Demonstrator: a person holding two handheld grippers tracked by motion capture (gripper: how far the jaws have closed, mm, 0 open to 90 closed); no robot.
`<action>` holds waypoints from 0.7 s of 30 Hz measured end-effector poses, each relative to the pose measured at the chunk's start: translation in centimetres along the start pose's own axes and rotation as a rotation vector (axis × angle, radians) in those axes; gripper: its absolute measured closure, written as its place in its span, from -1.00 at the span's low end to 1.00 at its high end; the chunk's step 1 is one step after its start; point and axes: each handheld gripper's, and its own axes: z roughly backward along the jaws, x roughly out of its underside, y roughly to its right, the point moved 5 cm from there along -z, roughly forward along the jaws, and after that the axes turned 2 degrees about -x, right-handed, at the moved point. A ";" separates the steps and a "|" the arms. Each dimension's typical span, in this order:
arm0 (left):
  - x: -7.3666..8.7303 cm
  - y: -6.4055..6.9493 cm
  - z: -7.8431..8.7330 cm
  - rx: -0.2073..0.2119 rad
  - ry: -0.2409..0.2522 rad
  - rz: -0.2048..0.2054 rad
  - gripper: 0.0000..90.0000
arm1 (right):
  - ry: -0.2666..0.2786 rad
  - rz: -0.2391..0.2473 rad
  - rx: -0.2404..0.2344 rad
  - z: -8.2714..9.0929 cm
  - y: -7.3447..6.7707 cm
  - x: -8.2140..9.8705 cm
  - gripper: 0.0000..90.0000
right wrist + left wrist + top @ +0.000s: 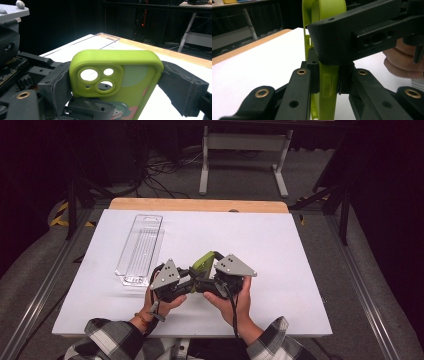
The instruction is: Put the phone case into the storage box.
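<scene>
A lime-green phone case [202,261] with camera cut-outs and a cartoon print is held just above the white table top [280,245], near its front middle. My left gripper [195,280] comes in from the left and is shut on the case's lower part. In the left gripper view its pads [313,75] press both thin faces of the case [327,85]. My right gripper [212,270] comes in from the right. In the right gripper view its foam pads [58,82] clamp the case [117,75] by its two side edges at the camera end.
A long clear plastic package [140,247] lies flat at the left of the table, beyond my left hand. A wooden strip [200,205] runs along the far edge. A white stand [245,150] and cables sit on the floor behind.
</scene>
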 end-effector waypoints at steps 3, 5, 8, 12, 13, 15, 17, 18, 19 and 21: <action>0.0 -0.1 0.2 -0.003 -0.005 -0.014 0.72 | -0.002 0.007 -0.026 0.1 0.0 -0.1 -0.67; -0.1 -0.2 0.3 -0.003 0.001 -0.012 0.72 | -0.005 0.023 -0.046 0.3 0.1 -0.3 -0.67; -0.1 -0.6 0.5 -0.007 -0.007 -0.030 0.72 | 0.023 0.060 -0.068 0.9 0.2 -0.7 -0.67; 0.0 -0.9 0.8 -0.008 -0.003 -0.019 0.72 | 0.061 0.159 -0.062 2.0 0.6 -1.0 -0.65; 0.0 -1.0 0.9 -0.009 -0.010 -0.026 0.72 | 0.069 0.163 -0.066 2.3 0.8 -1.0 -0.65; 0.0 -1.1 1.1 -0.007 -0.002 -0.018 0.72 | 0.077 0.176 -0.069 3.0 1.2 -1.1 -0.64; -0.1 -1.3 1.2 -0.009 -0.002 -0.023 0.72 | 0.082 0.205 -0.068 3.5 1.5 -1.0 -0.64; 0.0 -1.3 1.3 0.000 -0.009 -0.019 0.72 | 0.079 0.233 -0.063 3.8 1.6 -0.9 -0.63; 0.0 -1.4 1.4 -0.004 -0.007 -0.022 0.71 | 0.076 0.254 -0.055 4.1 1.8 -0.7 -0.62; 0.0 -1.5 1.4 -0.009 -0.002 -0.022 0.72 | 0.080 0.269 -0.054 4.6 2.1 -0.3 -0.61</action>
